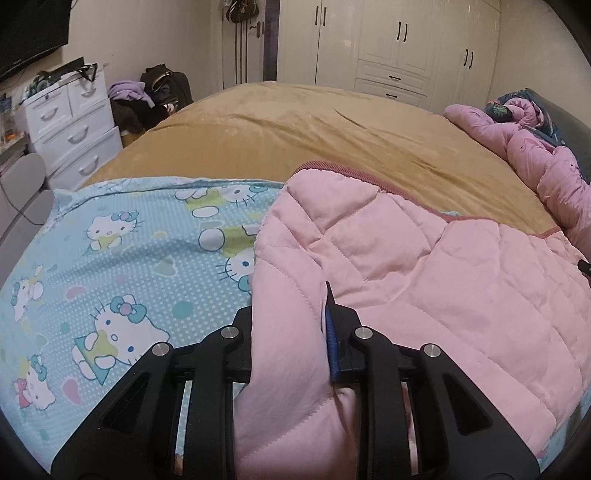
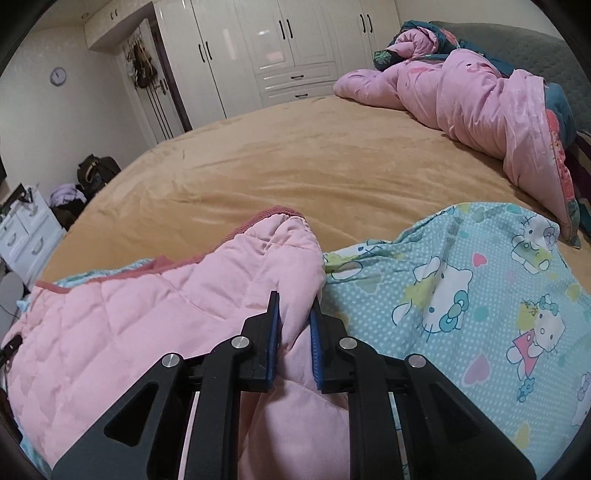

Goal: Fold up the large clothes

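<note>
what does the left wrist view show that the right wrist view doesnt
Only the left wrist view shows the dark screen on the wall, top left, and the left gripper shut on a fold of the pink quilted garment.

Only the right wrist view shows the round wall clock and the right gripper shut on another fold of that garment.

Both show the tan bedspread, the blue cartoon-cat sheet, the bunched pink quilt by the headboard, the white wardrobe and the white drawer unit.

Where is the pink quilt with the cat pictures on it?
The pink quilt lies at the near edge of the tan bed, folded back over its own blue cat-print side. Both hand-held grippers pinch it, the left and the right.
</note>
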A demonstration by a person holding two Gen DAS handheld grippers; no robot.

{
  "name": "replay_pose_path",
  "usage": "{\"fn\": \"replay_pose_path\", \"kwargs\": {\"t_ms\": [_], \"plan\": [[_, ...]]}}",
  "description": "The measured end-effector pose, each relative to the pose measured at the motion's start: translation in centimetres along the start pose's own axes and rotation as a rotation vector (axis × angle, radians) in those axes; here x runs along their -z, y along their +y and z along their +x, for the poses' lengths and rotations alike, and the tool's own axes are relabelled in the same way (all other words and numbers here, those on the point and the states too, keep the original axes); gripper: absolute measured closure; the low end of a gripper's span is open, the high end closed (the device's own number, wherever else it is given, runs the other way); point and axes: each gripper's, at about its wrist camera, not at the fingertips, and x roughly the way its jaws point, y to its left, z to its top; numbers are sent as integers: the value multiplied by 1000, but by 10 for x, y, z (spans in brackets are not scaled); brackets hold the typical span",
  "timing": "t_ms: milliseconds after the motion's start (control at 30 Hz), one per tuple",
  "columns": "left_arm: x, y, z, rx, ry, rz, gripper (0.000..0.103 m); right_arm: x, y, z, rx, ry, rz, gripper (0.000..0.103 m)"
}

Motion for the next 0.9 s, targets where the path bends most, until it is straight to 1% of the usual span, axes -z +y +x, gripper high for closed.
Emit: {"fn": "replay_pose_path", "kwargs": {"t_ms": [100,333,533,633,733,833,900], "plan": [[2,2,4,6,11,-7,85,3,-1,6,10,15,4,89],[9,4,14,10,31,-17,82,16,-8,29,34,85,32,88],[11,5,16,16,35,-24,82,21,-8,35,40,98,35,88],[12,6,13,25,23,-30,82,20,-9,33,41,98,36,88],[13,11,5,50,5,-56,85,19,-9,26,23,80,43,88],[11,15,-12,72,-36,-76,86,15,-12,8,-8,16,62,89],[8,16,-28,82,-82,-75,86,9,-13,-7,-36,-36,81,89]]}}
